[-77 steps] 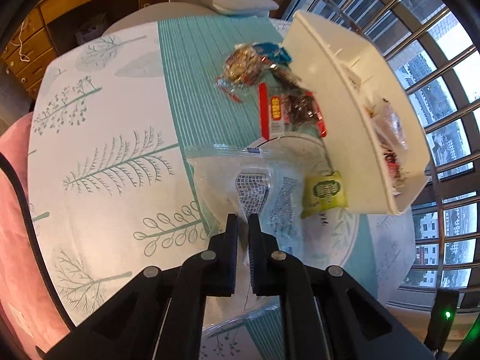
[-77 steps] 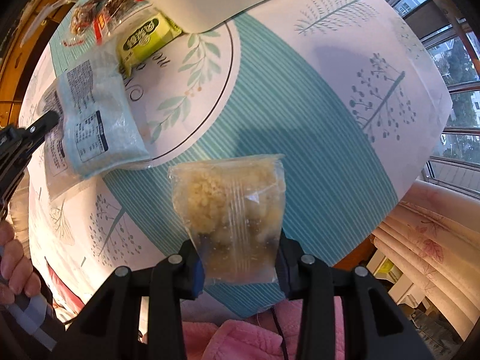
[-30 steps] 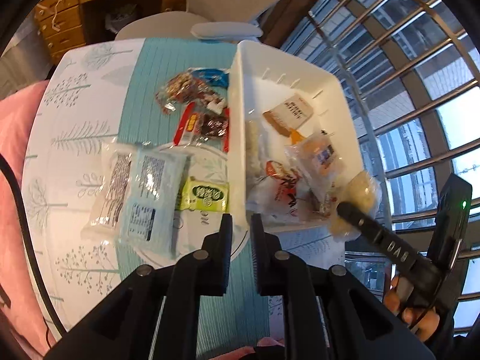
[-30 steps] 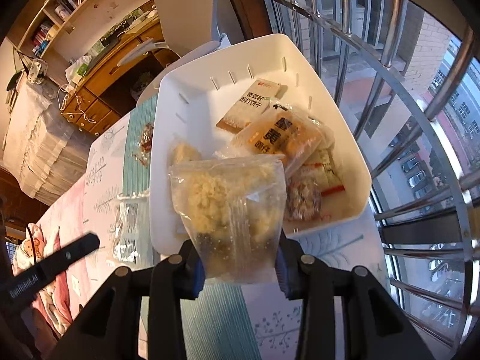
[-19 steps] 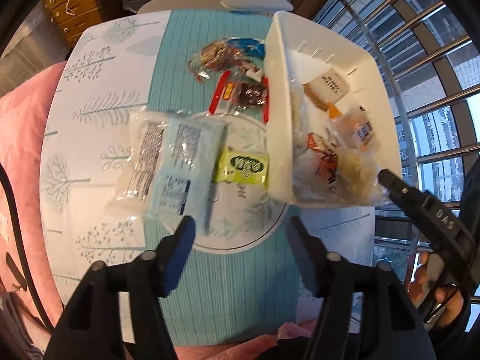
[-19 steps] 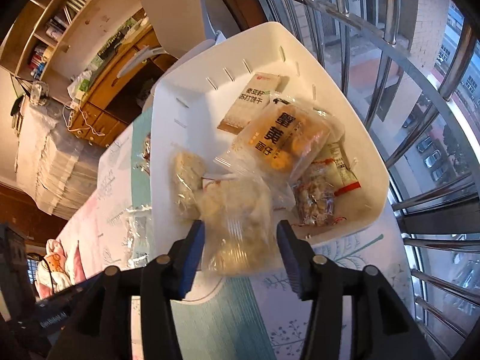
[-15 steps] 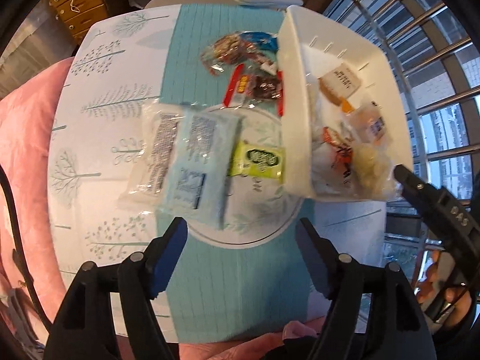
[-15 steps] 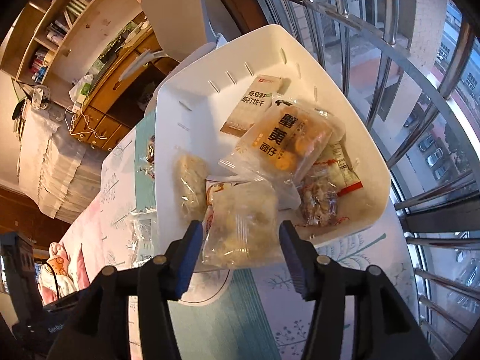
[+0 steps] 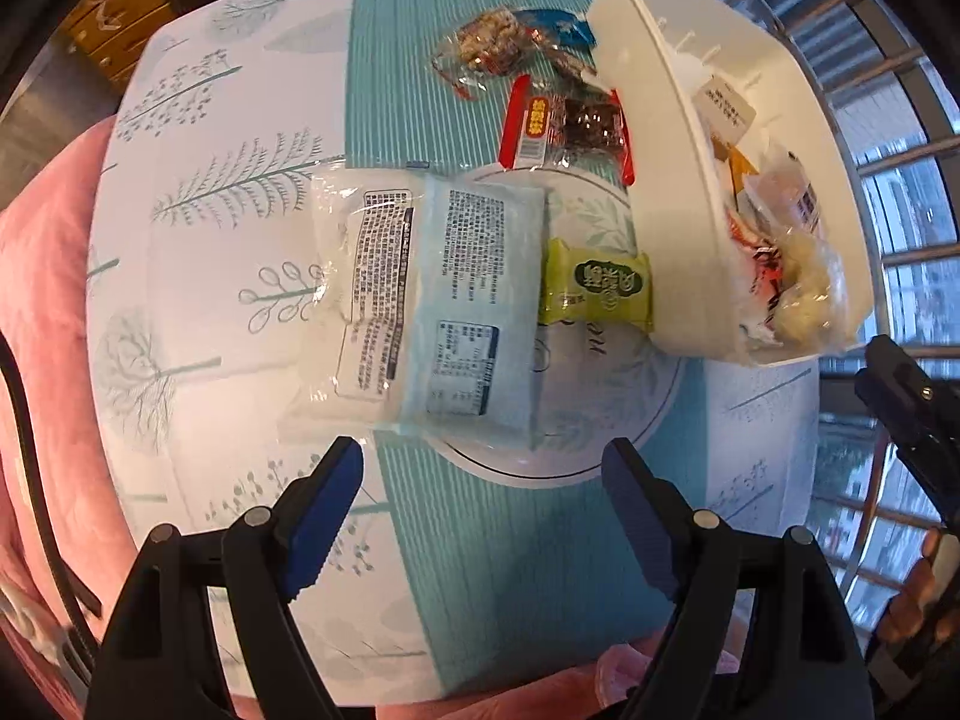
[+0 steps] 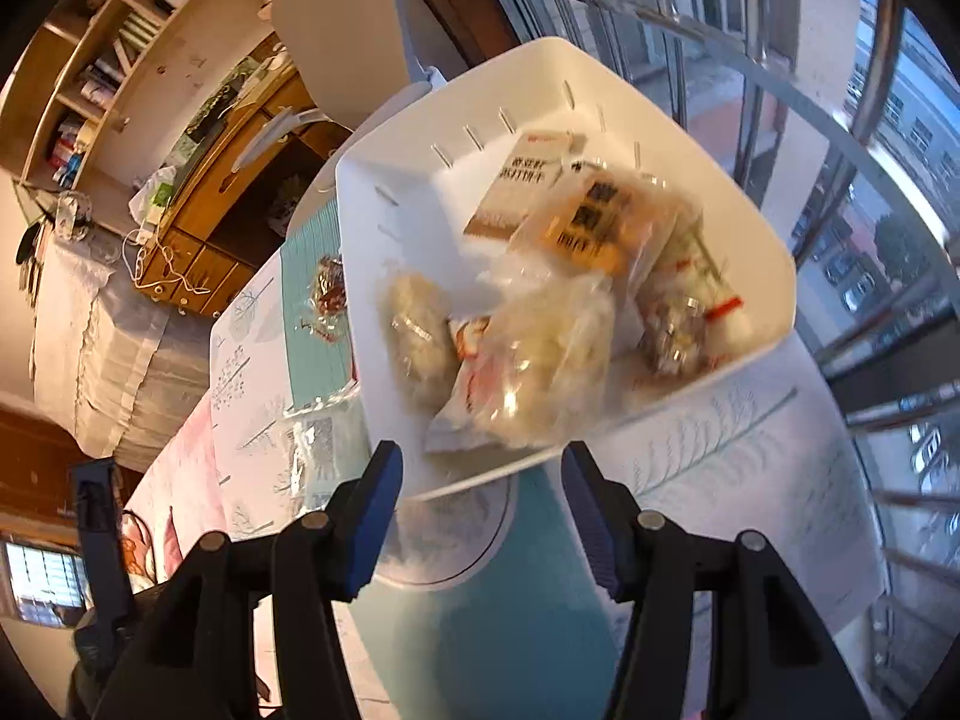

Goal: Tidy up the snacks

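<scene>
A white bin point(image 9: 663, 138) point(image 10: 756, 240) stands at the table's right side and holds several snack packs. A clear bag of yellow crumbly snack point(image 10: 552, 360) point(image 9: 807, 288) lies at the bin's near edge. My right gripper point(image 10: 483, 495) is open and empty just in front of that bag. My left gripper point(image 9: 483, 489) is open and empty above the table, near a pale blue pack point(image 9: 477, 306) and a clear white pack point(image 9: 366, 288). A green pack point(image 9: 597, 285) lies beside the bin. Red and brown snacks point(image 9: 564, 123) lie farther back.
The round table point(image 9: 228, 138) has a white and teal tree-pattern cloth. A pink cushion point(image 9: 42, 276) is at the left. Window bars point(image 10: 870, 138) run behind the bin. A white chair point(image 10: 342, 6) and a wooden cabinet point(image 10: 198, 192) stand beyond the table.
My right gripper carried the yellow snack bag to the bin, opened and let it go there. My left gripper opened wide and moved closer to the blue pack.
</scene>
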